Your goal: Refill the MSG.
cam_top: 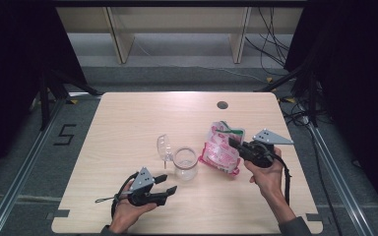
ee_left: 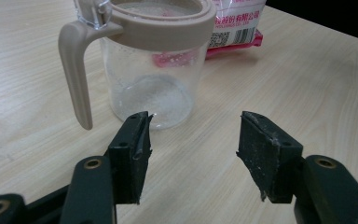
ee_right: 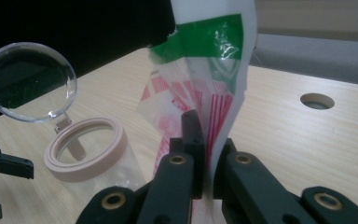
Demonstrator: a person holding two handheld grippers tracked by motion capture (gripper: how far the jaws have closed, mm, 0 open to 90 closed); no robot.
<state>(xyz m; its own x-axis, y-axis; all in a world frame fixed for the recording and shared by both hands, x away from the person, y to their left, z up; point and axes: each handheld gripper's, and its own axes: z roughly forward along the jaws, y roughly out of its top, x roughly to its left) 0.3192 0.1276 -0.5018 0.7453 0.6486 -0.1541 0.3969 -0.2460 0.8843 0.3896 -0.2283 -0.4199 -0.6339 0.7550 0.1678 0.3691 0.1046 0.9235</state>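
Two grippers at work: right gripper (cam_top: 237, 145) pinches the torn top of the pink bag (cam_top: 220, 148), lifting it just right of the open jar (cam_top: 185, 164). Left gripper (cam_top: 170, 184), jaws spread, nears the jar. Next, probably: steady jar, tip bag over mouth.

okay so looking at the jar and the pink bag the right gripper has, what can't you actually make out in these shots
- Bag contents: in the right gripper view the printed film hides them and the top edge cuts the bag off.
- Bag's print: too small in the high view; in the left gripper view the jar covers most of it.
- Jar's open lid: cut off by the top edge in the left gripper view.
- Right gripper pads: hidden by the bag pinched between them.
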